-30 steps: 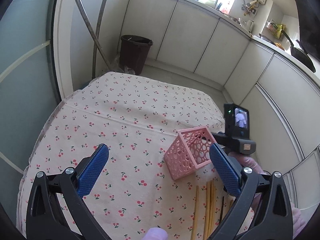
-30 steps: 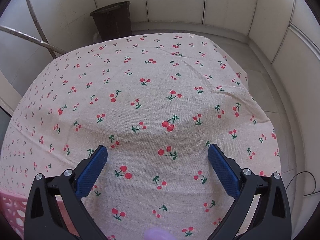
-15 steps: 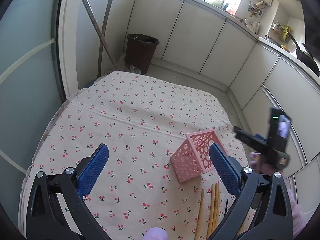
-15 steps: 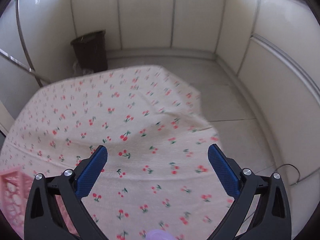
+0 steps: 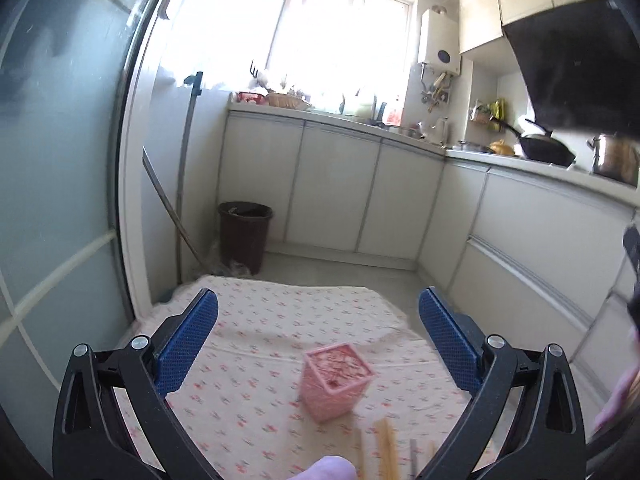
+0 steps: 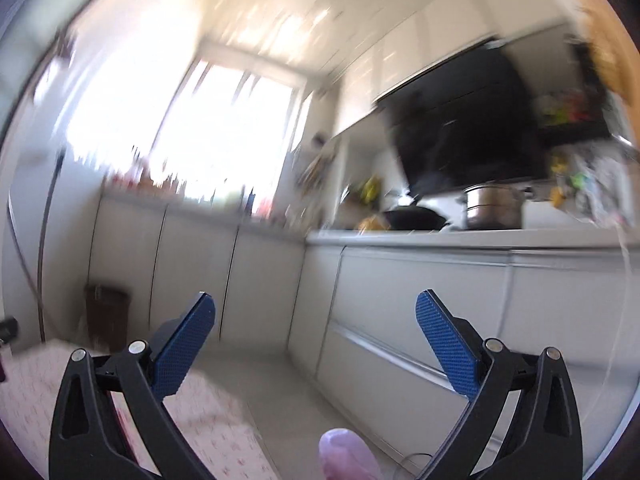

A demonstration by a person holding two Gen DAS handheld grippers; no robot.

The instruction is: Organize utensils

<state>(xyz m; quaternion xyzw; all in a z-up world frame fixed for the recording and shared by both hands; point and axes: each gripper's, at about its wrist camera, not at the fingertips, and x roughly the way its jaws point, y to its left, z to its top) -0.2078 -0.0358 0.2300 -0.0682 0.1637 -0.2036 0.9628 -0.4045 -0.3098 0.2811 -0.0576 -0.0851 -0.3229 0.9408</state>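
The left gripper (image 5: 318, 322) has its blue-padded fingers (image 5: 187, 342) spread wide, holding and touching nothing. Below it and between the two fingers in the view, a pink perforated holder (image 5: 335, 380) stands upright on the cherry-print tablecloth (image 5: 256, 336). Just near of the holder, a few wooden chopsticks (image 5: 386, 450) lie flat on the cloth (blurred, so their count is unclear), apart from the holder. A dark waste bin (image 5: 245, 236) stands on the floor beyond the far left corner of the table.

The right gripper (image 6: 315, 320) is likewise fully released, its fingers (image 6: 446, 344) wide apart with nothing between them; its view is motion-blurred, facing the white cabinets (image 6: 420, 300) and a steel pot (image 6: 494, 206) on the counter.
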